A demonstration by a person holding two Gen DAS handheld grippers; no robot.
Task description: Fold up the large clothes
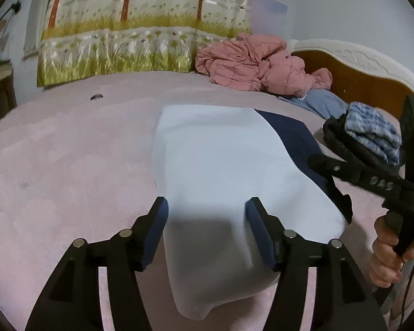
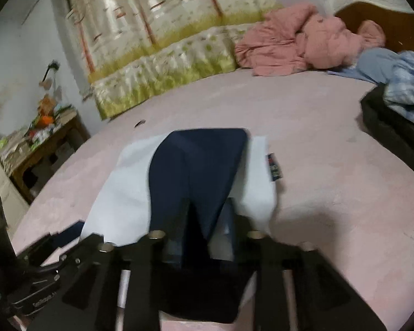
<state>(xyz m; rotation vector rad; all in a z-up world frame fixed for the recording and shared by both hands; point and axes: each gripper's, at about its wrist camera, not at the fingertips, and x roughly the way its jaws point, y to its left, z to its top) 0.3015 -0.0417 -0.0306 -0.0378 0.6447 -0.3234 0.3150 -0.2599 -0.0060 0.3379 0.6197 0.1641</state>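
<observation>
A folded white and navy garment (image 1: 220,160) lies flat on the pink bed sheet (image 1: 69,165). My left gripper (image 1: 207,220) stands open over its near white end, and the cloth lies slack between the wide-apart fingers. In the right wrist view the garment's navy panel (image 2: 201,165) runs toward me, with white cloth (image 2: 124,187) on either side and a small label (image 2: 274,167) at its right edge. My right gripper (image 2: 204,220) is open, with a fold of navy cloth in the gap between its fingers. A hand (image 1: 386,256) holds that gripper's handle.
A crumpled pink quilt (image 1: 251,63) and a blue cloth (image 1: 323,102) lie by the wooden headboard (image 1: 358,77). A plaid cloth (image 1: 372,132) sits on a black bag at the right. A printed curtain (image 1: 124,41) hangs behind the bed. A cluttered wooden table (image 2: 41,138) stands at the left.
</observation>
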